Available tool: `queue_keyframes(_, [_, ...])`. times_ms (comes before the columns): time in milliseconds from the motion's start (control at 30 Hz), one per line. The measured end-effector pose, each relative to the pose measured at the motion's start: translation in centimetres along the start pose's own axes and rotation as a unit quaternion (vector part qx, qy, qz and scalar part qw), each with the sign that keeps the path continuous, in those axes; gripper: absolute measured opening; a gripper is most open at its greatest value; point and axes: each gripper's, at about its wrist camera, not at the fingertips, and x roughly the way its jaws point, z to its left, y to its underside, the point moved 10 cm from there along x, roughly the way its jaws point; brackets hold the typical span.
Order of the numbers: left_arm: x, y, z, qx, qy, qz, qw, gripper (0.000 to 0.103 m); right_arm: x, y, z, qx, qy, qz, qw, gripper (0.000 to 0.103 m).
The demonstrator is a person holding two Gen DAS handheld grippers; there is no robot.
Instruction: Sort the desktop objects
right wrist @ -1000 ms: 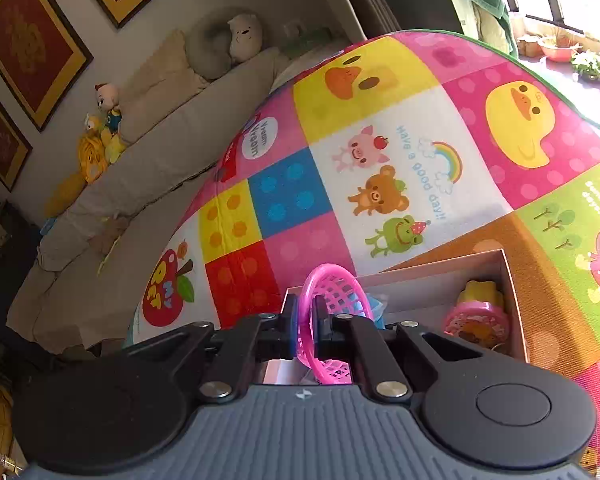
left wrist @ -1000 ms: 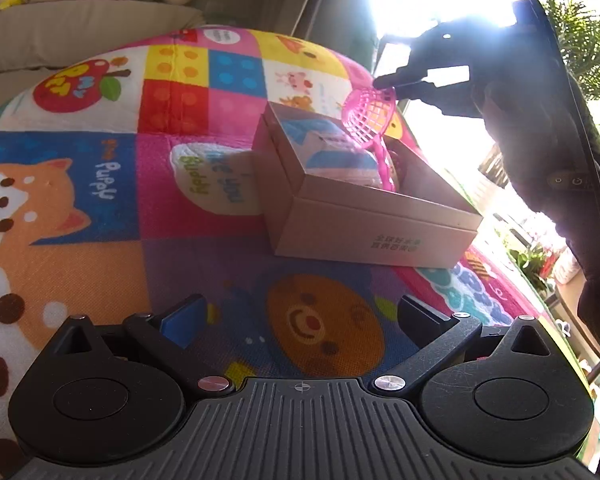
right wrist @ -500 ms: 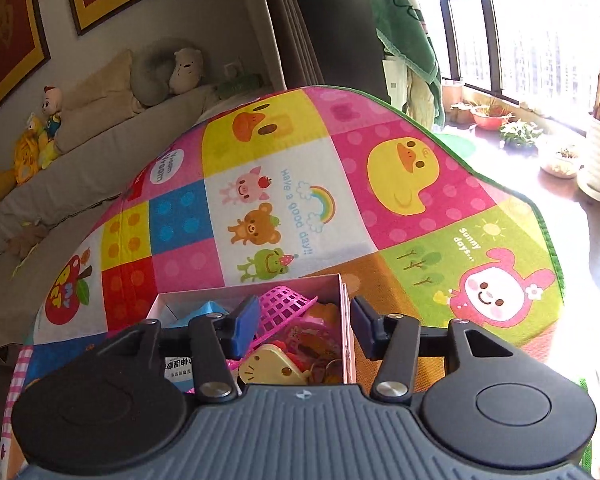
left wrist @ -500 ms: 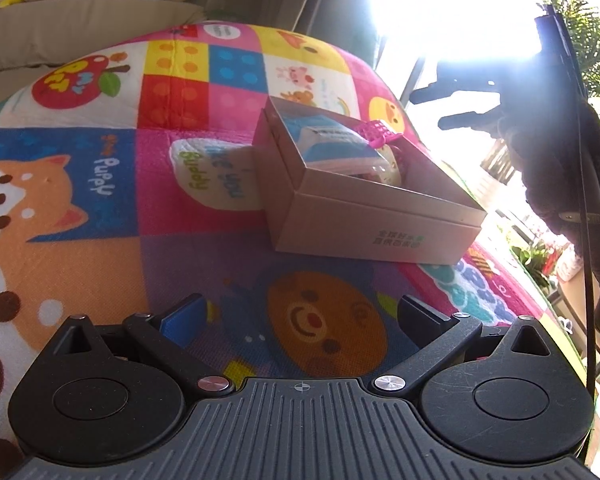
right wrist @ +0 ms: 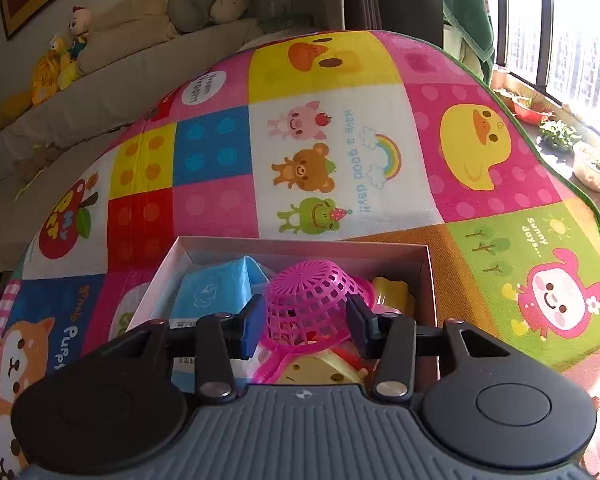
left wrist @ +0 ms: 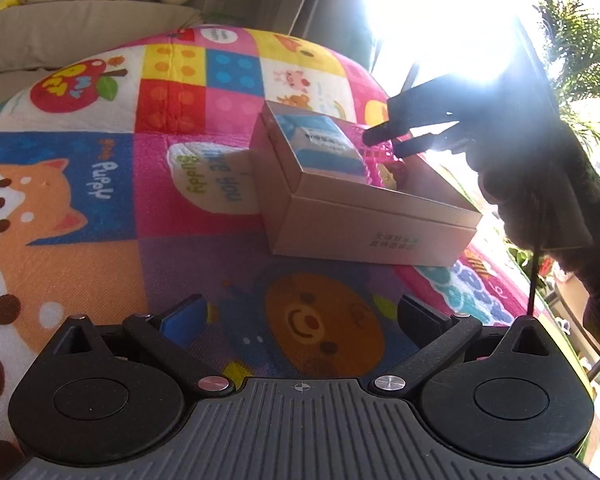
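An open cardboard box sits on the colourful play mat. Inside lie a blue tissue pack, a pink plastic strainer turned upside down, and yellow and pink toys. My right gripper is open and empty, its jaws either side of the strainer just above the box; in the left wrist view it hangs over the box's far side. My left gripper is open and empty, low over the mat in front of the box.
The play mat covers the surface, its green edge at the right. A beige sofa with plush toys is behind. Potted plants stand by the bright window at the right.
My right gripper opened and let the pink strainer drop into the box, then came back low over it. The left gripper has stayed still.
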Motion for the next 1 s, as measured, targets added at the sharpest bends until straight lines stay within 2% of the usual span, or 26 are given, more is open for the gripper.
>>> queue_keyframes(100, [0.1,0.1,0.0,0.001,-0.002,0.002,1.0,0.103,-2.7,2.0,0.2,-0.016,-0.008,-0.004,1.0,0.045])
queue_keyframes(233, [0.4,0.2,-0.2,0.008,-0.01,0.008,0.9999,0.103,-8.6,3.7,0.0,-0.007,-0.028,-0.052,0.998,0.048])
queue_keyframes(300, [0.5,0.3,-0.3,0.016,-0.024,0.011,0.9995,0.103,-10.9,4.8,-0.2,0.004,-0.039,-0.067,0.997,0.072])
queue_keyframes(367, [0.3,0.5,-0.1,0.026,-0.058,0.011,0.998,0.103,-12.7,7.0,-0.4,0.017,-0.047,-0.073,0.996,0.088])
queue_keyframes(467, [0.0,0.8,0.5,0.037,-0.116,0.013,0.9924,0.103,-13.2,11.0,-0.3,0.003,-0.035,-0.061,0.998,0.103])
queue_keyframes(533, [-0.2,0.9,0.7,0.049,-0.143,0.013,0.9884,0.103,-12.5,13.8,0.1,-0.022,-0.016,-0.042,0.999,0.103])
queue_keyframes(667, [0.3,0.7,0.5,0.077,-0.182,0.016,0.9801,0.103,-10.1,17.3,1.0,-0.04,-0.001,0.0,0.999,0.103])
queue_keyframes(767, [1.2,0.7,0.4,0.104,-0.2,0.017,0.974,0.103,-8.3,17.9,0.9,-0.027,0.014,0.016,0.999,0.103])
queue_keyframes(833, [1.3,0.7,0.5,0.094,-0.2,0.017,0.9752,0.103,-7.5,17.5,0.3,-0.035,0.055,0.002,0.998,0.103])
queue_keyframes(933, [1.6,0.7,1.2,0.06,-0.181,0.024,0.9814,0.103,-6.7,16.8,-0.1,-0.034,0.048,-0.004,0.998,0.103])
queue_keyframes(1000, [1.6,0.6,1.5,0.049,-0.18,0.02,0.9821,0.103,-6.3,16.4,-0.2,-0.038,0.046,-0.007,0.998,0.103])
